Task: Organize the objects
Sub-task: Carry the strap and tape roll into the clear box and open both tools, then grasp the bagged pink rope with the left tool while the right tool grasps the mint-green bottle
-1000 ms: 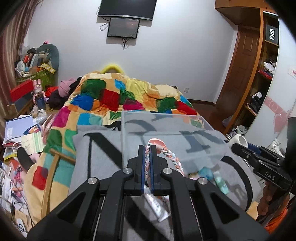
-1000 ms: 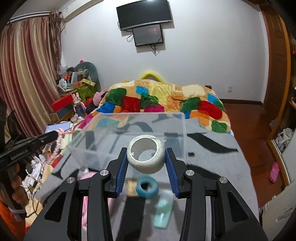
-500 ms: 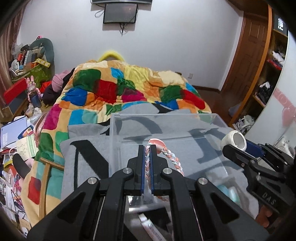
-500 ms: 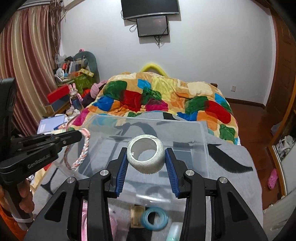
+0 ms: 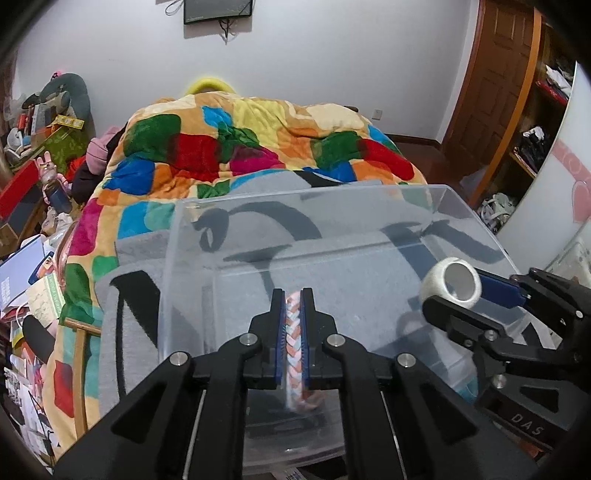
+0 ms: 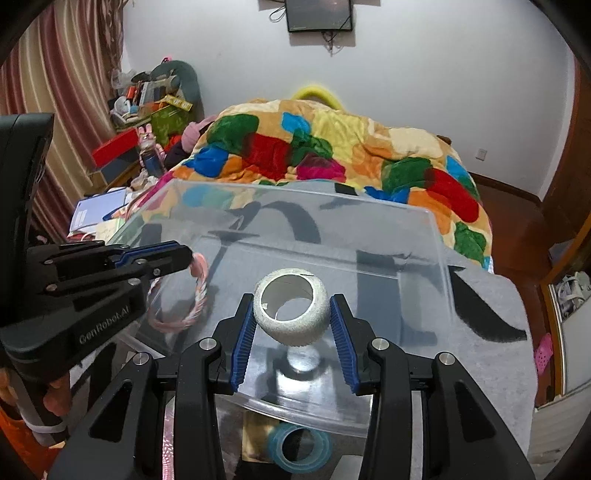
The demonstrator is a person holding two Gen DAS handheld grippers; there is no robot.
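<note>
Right now I have both grippers over the clear plastic bin (image 5: pixel 369 229), which sits on a grey blanket (image 5: pixel 136 258) with black lettering at the foot of the bed. My left gripper (image 5: pixel 292 299) has its fingers pressed together on a braided pink-and-white ring (image 5: pixel 293 332); from the right wrist view that braided ring (image 6: pixel 184 299) hangs as a loop below the left gripper (image 6: pixel 184 254), inside the bin's left side and above its floor. My right gripper (image 6: pixel 291 302) is clamped on a white glittery ring (image 6: pixel 291 306), the blue ribbed pads touching it on both sides, the ring tilted so its opening faces up and toward the camera. It hangs above the bin's (image 6: pixel 436 258) floor, where I can see a faint reflection beneath it. From the left wrist view the white glittery ring (image 5: pixel 452 284) and the right gripper (image 5: pixel 465 295) sit over the bin's right side, well apart from the braided one.

Just in front of the bin's near wall, on the blanket, lies a blue tape roll (image 6: pixel 299 446), touching a flat yellowish packet (image 6: pixel 255 432). Behind the bin, the patchwork quilt (image 6: pixel 332 147) covers the bed. A screen (image 6: pixel 319 14) hangs on the white wall.
</note>
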